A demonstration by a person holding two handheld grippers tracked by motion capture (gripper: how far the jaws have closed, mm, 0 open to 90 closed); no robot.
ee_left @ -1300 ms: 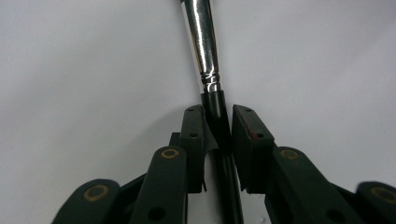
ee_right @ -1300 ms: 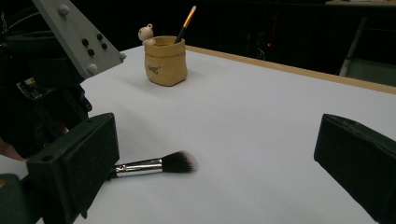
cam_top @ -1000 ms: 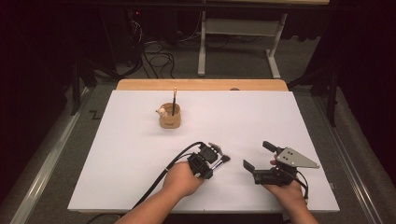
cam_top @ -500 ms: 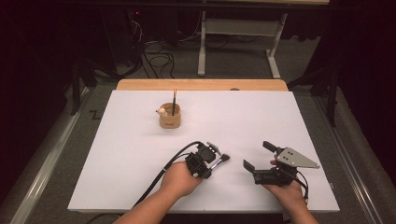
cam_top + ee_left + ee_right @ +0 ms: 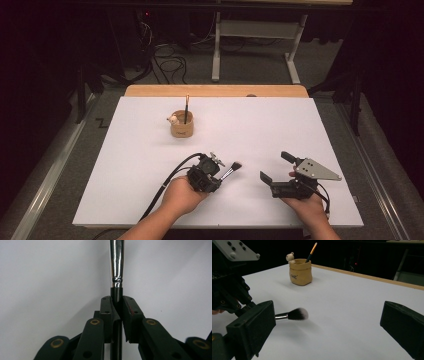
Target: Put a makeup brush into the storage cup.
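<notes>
Left gripper (image 5: 218,170): we've got it low over the near part of the table, jaws pinched tight on the dark handle of the makeup brush, so it's clamped on that. Looking along the jaws, the handle runs straight up between the two pads.
Left gripper, seen from the right gripper view (image 5: 229,290): it sits at the left with its grey plate on top, and the brush pokes out from behind our right gripper's near jaw.
Makeup brush (image 5: 230,171): held, pointing away from our left hand and a bit to the right, roughly level. Its fluffy tip is out over bare table, between our two grippers.
Brush close up (image 5: 116,262): shiny metal sleeve just past the pads, then the black handle going down into the grip.
Brush tip (image 5: 297,314): dark bristles fading to white at the end, soft shadow on the table right under it. We can't tell if it touches the surface.
Right gripper (image 5: 278,167): jaws standing wide apart, nothing between them, parked near the front edge to the right of the brush.
Hands: our left hand (image 5: 181,194) wraps the left gripper, our right hand (image 5: 306,205) holds the other one.
Cup (image 5: 182,124): small tan pot farther back on the table, well apart from both grippers, with a thin paintbrush (image 5: 186,107) standing in it and a little bear figure (image 5: 173,119) on its rim.
Table (image 5: 300,130): plain white top, wooden strip along the far edge.
</notes>
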